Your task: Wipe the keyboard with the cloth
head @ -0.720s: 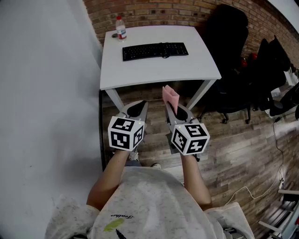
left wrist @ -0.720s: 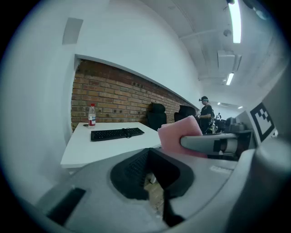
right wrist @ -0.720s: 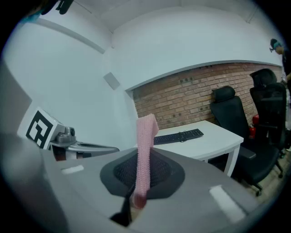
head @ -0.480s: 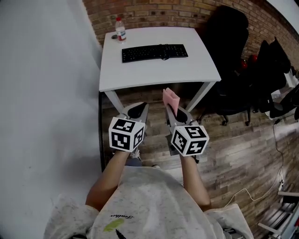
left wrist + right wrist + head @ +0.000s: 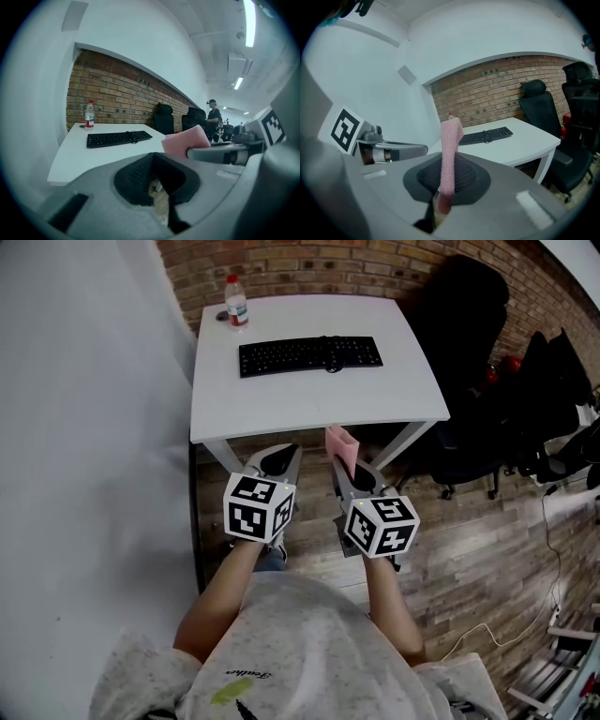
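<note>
**Cloth (image 5: pixel 342 442) pinched in right tool (image 5: pixel 351 471); keyboard (image 5: pixel 309 355) out on the bench (image 5: pixel 309 407)**

Head view: I have both tools side by side, just short of the near edge of the white bench and over a wooden floor (image 5: pixel 469 540); the left tool (image 5: pixel 276 457) has its jaws together with nothing in them; the pink cloth sticks up out of the right tool, pointing towards the bench; the black keyboard lies across the middle of the bench, well apart from both tools; a bottle (image 5: pixel 235 302) with a red cap stands at the far left corner; a black chair (image 5: pixel 464 343) sits to the right of the bench, by the brick wall.

Left gripper view: the jaws are closed to a thin slit and empty; beyond them I see the keyboard on the bench with the bottle behind its left end; the cloth and one jaw of the right tool show at the right.

Right gripper view: the jaws are clamped on the lower end of the cloth, which rises upright between them, seen edge-on; the keyboard lies on the bench behind it; the left tool shows at the left.
</note>
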### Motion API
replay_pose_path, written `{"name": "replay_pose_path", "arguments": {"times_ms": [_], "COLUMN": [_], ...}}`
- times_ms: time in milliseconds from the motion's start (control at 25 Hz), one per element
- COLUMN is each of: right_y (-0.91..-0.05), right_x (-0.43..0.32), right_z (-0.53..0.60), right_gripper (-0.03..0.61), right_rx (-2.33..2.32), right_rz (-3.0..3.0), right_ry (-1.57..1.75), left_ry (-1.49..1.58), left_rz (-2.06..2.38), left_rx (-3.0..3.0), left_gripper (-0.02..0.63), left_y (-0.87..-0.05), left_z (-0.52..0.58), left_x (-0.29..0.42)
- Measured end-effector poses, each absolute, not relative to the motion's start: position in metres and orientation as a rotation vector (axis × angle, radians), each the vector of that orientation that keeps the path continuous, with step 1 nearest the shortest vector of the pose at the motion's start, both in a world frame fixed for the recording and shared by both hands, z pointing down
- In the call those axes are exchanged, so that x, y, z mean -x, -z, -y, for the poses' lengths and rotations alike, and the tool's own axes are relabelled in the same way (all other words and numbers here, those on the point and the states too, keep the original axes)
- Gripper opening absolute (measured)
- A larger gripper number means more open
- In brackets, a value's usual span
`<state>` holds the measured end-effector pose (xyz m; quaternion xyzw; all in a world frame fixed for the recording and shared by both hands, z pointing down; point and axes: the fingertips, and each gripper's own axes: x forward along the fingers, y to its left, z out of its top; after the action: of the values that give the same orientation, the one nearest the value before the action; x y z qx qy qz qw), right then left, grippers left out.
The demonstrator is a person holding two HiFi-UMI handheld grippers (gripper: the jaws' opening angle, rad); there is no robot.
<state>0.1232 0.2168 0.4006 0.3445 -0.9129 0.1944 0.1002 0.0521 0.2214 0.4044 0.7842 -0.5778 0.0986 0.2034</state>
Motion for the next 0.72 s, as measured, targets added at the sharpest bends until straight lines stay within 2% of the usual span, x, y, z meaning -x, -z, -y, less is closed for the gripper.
{"name": "replay_pose_path", "arguments": {"times_ms": [720], "right_y": [-0.419], "right_x": [-0.012], "right_z": [-0.105], "right_gripper": [0.024], "right_rx": [-0.907], "right_rz": [2.633], "right_ry": [-0.623], "left_ry": [-0.233], "left_rz": [1.556], "left_rx": [-2.123], "left_gripper": [-0.005], "left_y": [-0.433], "left_z": [-0.109], "left_x": [0.043]}}
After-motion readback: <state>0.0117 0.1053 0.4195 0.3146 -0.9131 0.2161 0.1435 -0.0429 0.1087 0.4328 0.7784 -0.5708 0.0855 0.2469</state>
